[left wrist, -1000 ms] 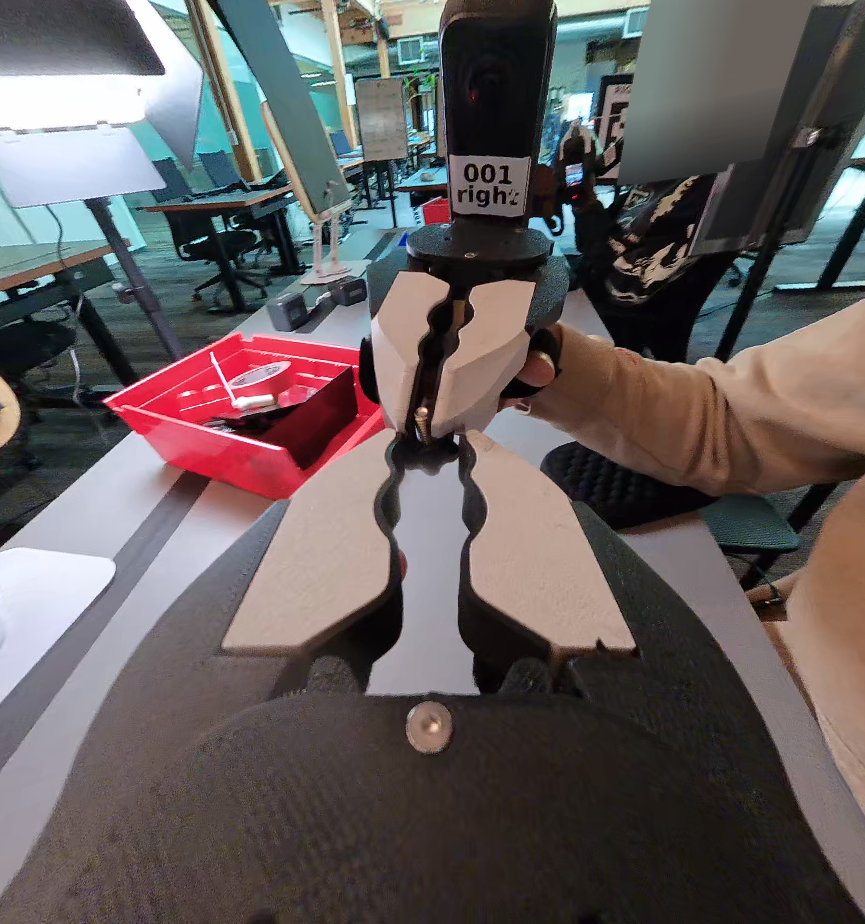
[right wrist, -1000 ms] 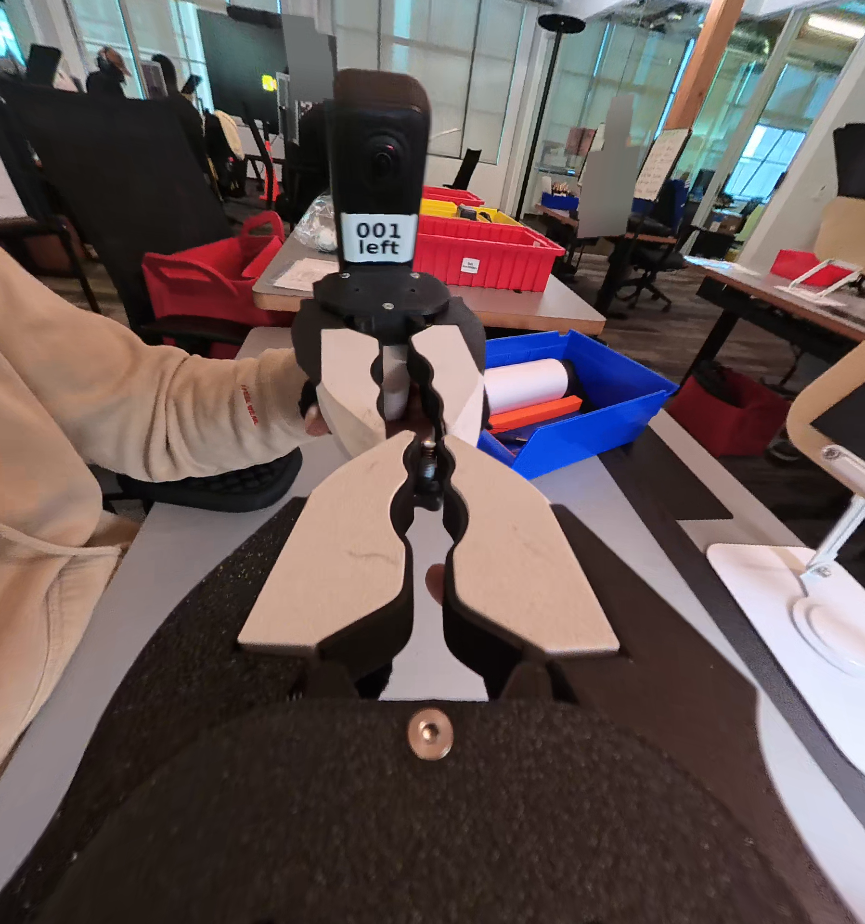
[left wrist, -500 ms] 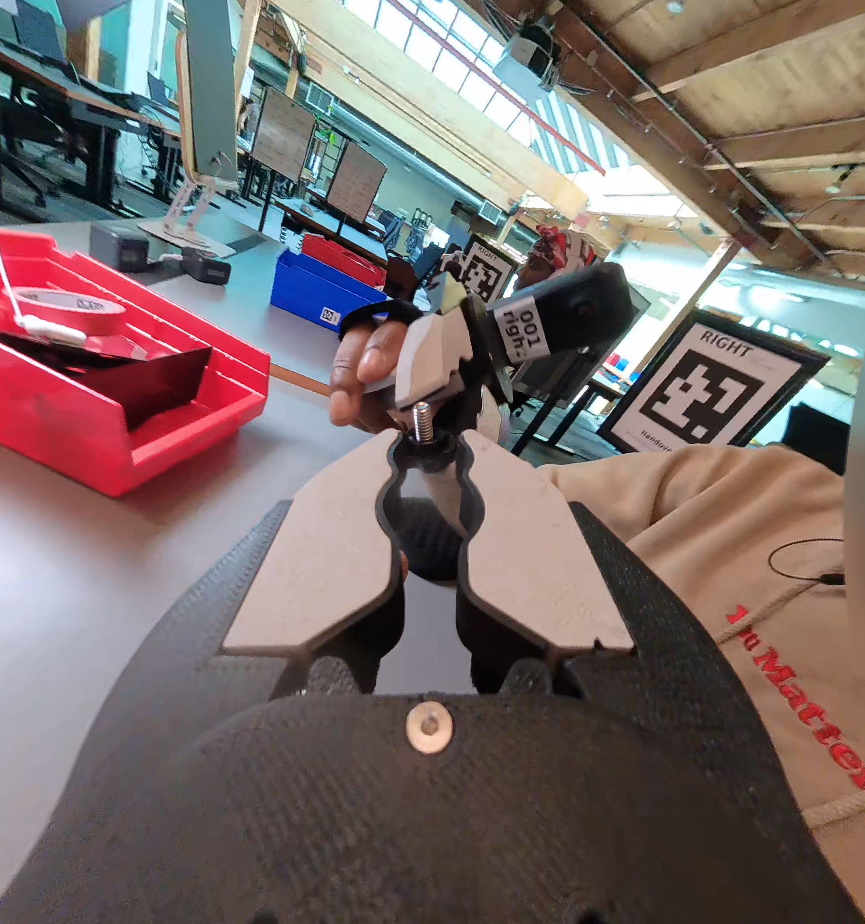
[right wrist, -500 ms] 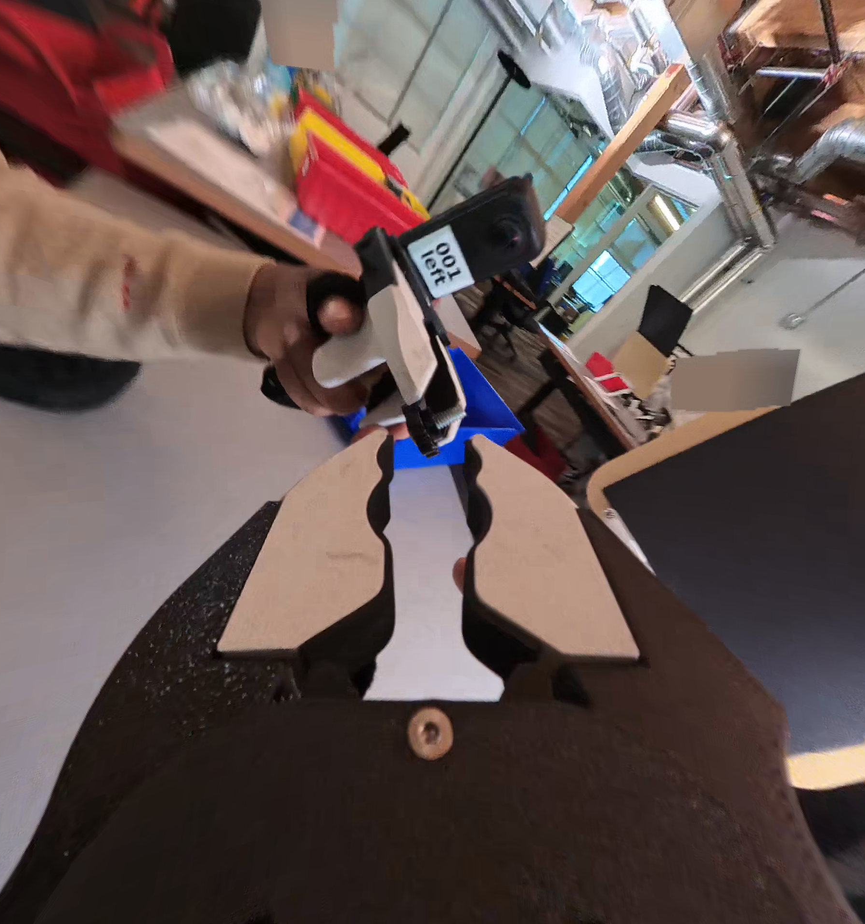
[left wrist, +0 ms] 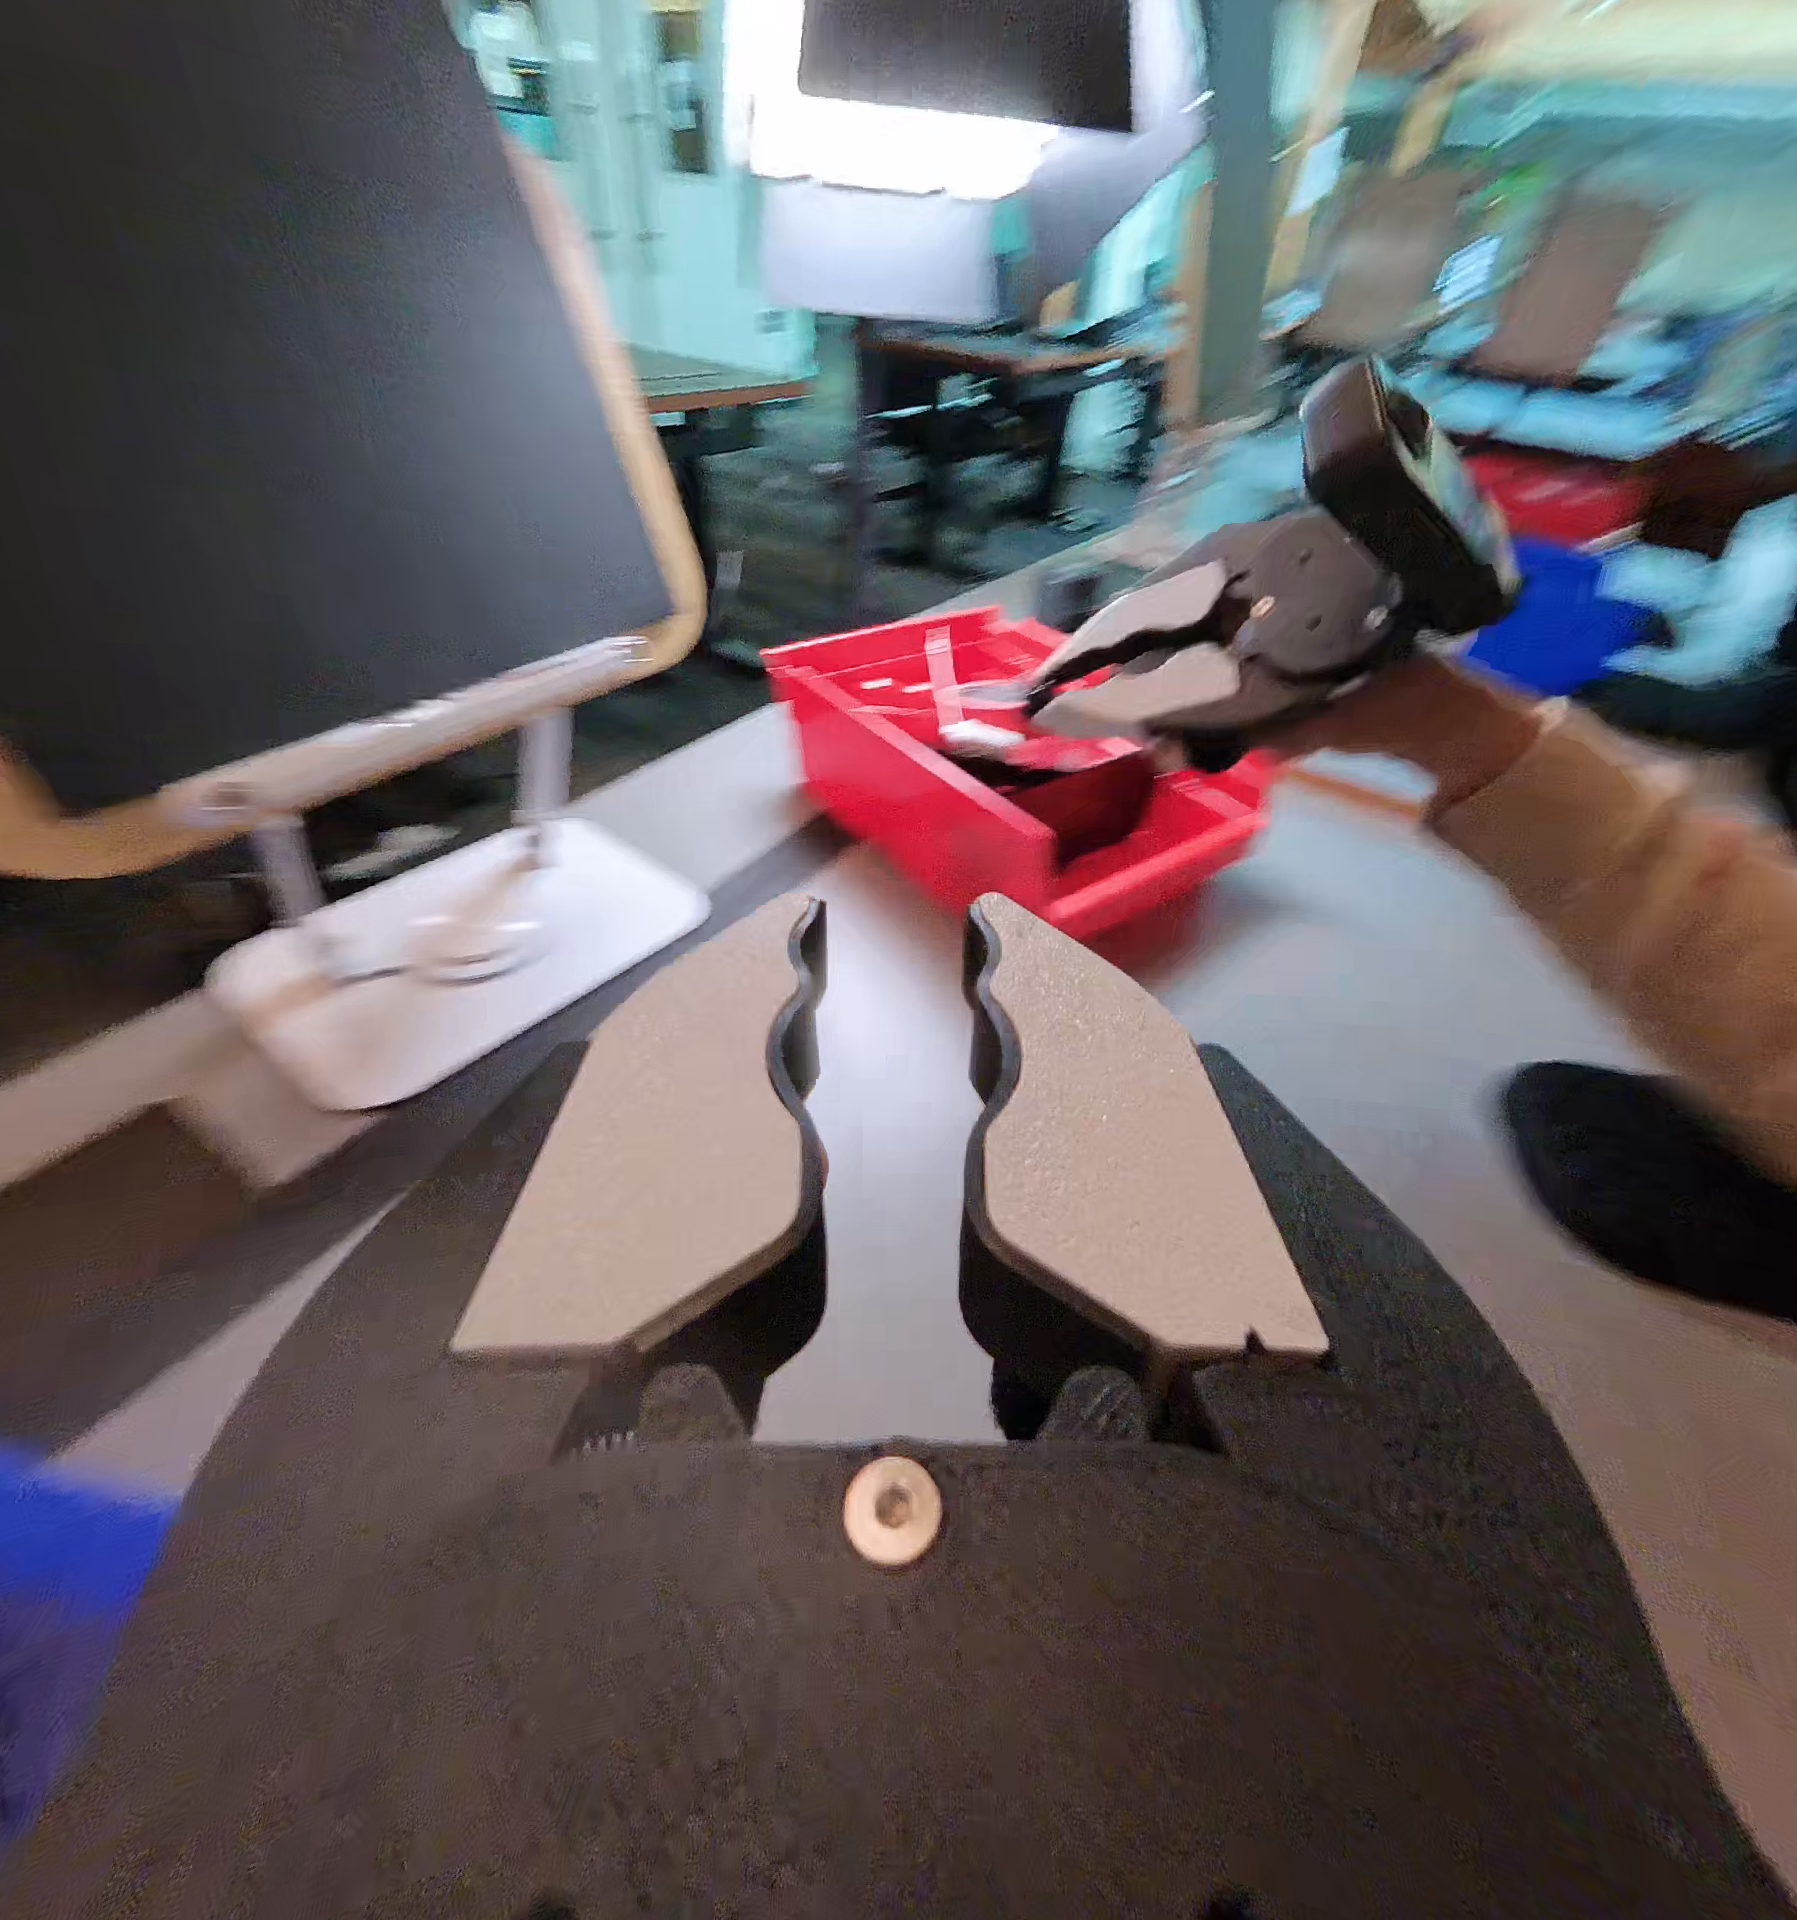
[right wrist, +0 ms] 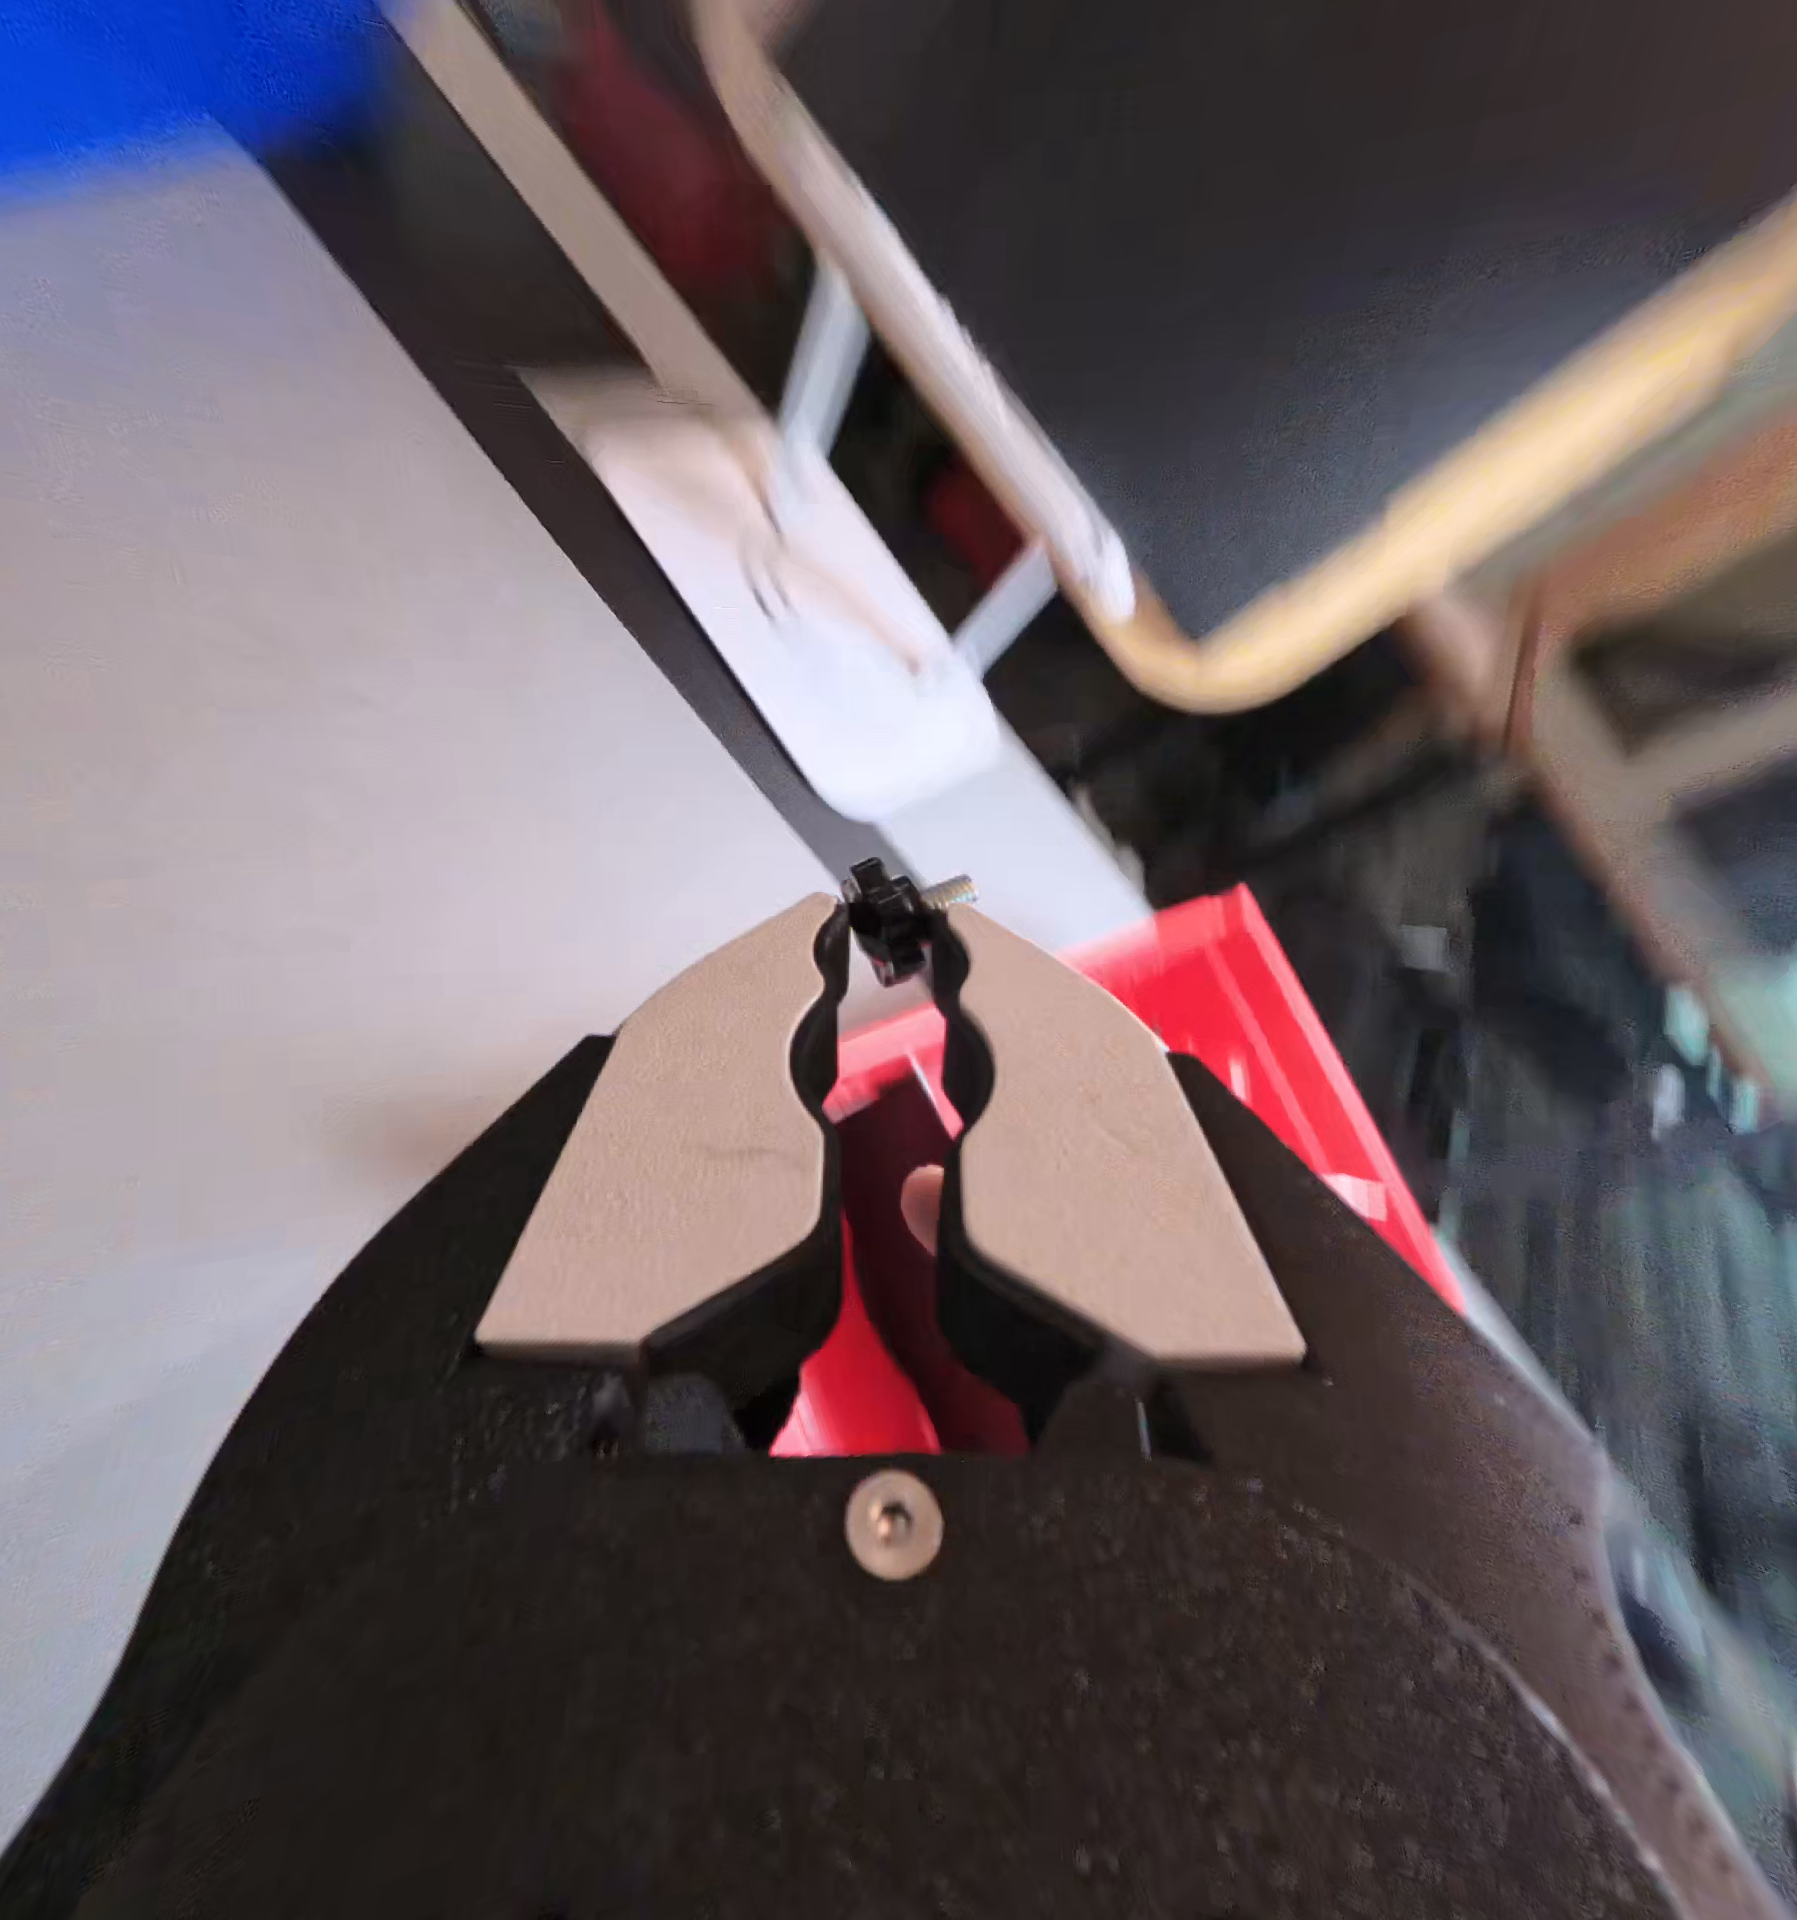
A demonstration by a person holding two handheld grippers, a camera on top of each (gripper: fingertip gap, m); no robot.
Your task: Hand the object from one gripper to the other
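Note:
A small black knob screw (right wrist: 878,928) with a short silver thread is pinched at the fingertips of my right gripper (right wrist: 891,914), which is shut on it. A red bin (right wrist: 1247,997) lies just below and beyond it. In the left wrist view my left gripper (left wrist: 894,920) is open and empty over the grey table (left wrist: 1341,997). The right gripper (left wrist: 1039,696) shows farther off at the upper right, tips over the red bin (left wrist: 904,769). The screw is too blurred to make out there.
A dark tilted board (left wrist: 250,364) on a white stand base (left wrist: 458,956) stands at the left, close to the bin. It also shows in the right wrist view (right wrist: 1289,260). A person's beige sleeve (left wrist: 1652,883) reaches in from the right. A blue bin (left wrist: 1559,623) sits far right. Some 25 centimeters of space lies between my two pairs of fingers.
The screw has passed from my left gripper to my right one. The left gripper has opened and the two have moved apart. The right gripper now hangs over the red bin.

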